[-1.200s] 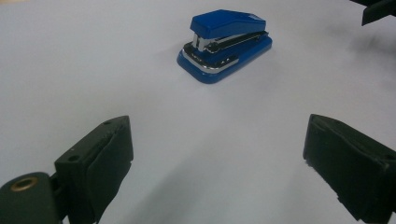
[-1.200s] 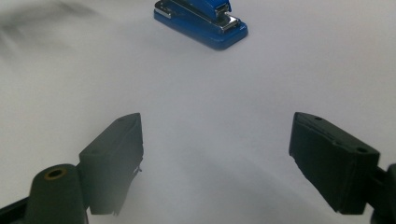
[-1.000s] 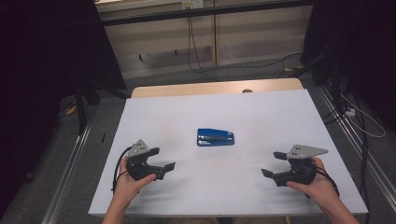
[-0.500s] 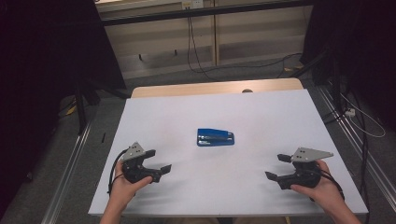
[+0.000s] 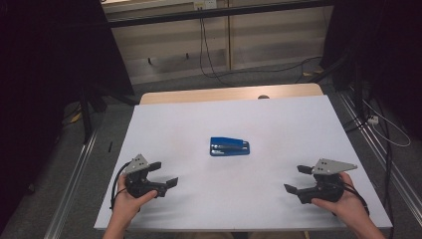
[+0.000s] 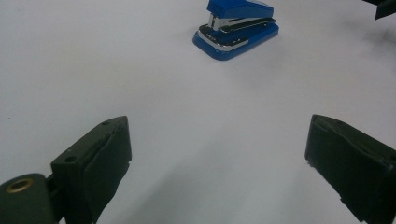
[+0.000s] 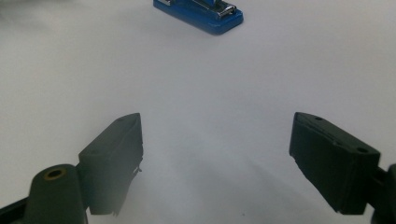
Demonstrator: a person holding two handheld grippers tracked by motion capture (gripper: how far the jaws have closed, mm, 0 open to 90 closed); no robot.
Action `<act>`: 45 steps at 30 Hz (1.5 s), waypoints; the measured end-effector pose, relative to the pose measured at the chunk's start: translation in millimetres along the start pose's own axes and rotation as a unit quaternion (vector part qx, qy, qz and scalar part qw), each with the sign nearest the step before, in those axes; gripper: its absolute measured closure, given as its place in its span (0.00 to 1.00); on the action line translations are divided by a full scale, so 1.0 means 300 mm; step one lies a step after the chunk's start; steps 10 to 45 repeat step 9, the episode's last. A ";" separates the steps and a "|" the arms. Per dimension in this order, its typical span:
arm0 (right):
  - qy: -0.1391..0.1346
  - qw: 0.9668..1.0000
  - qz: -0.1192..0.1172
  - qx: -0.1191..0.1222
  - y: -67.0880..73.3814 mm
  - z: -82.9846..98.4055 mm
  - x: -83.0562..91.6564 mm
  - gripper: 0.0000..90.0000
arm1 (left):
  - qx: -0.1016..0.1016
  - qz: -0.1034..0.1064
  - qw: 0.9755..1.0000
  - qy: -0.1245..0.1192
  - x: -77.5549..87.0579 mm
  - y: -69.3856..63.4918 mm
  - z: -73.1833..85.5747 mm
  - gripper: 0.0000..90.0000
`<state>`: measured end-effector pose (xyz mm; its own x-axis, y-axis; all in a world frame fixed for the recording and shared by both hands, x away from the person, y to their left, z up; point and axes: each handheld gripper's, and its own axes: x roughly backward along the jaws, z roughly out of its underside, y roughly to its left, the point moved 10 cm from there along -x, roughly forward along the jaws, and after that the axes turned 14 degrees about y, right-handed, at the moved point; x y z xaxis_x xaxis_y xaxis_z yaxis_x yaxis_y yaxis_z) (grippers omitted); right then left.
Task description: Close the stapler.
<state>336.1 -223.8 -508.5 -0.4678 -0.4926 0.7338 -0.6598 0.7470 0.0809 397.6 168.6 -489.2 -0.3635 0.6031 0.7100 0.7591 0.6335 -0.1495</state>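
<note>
Lit evenly from overhead; dim and dark around the white table point(image 5: 278, 124). Soft shadows beneath the fingers point(image 6: 100, 158); nearest edges slightly blurred.

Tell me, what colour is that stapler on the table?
The stapler is blue with silver metal parts; the left gripper view shows it best.

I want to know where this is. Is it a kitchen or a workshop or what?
Probably a lab or test room, not a kitchen. A bare white table holds just a blue stapler, metal rails run along its sides, and cables trail over the grey carpet behind.
</note>
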 end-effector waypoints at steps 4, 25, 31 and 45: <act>-0.001 1.000 -0.002 0.004 0.003 -0.001 0.001 0.19 | 0.000 -0.002 1.000 -0.003 0.002 0.004 0.000 0.08; -0.001 1.000 -0.003 0.006 0.002 0.000 -0.002 0.19 | 0.001 -0.006 1.000 0.000 -0.001 0.009 -0.001 0.08; -0.001 1.000 -0.003 0.006 0.002 0.000 -0.002 0.19 | 0.001 -0.006 1.000 0.000 -0.001 0.009 -0.001 0.08; -0.001 1.000 -0.003 0.006 0.002 0.000 -0.002 0.19 | 0.001 -0.006 1.000 0.000 -0.001 0.009 -0.001 0.08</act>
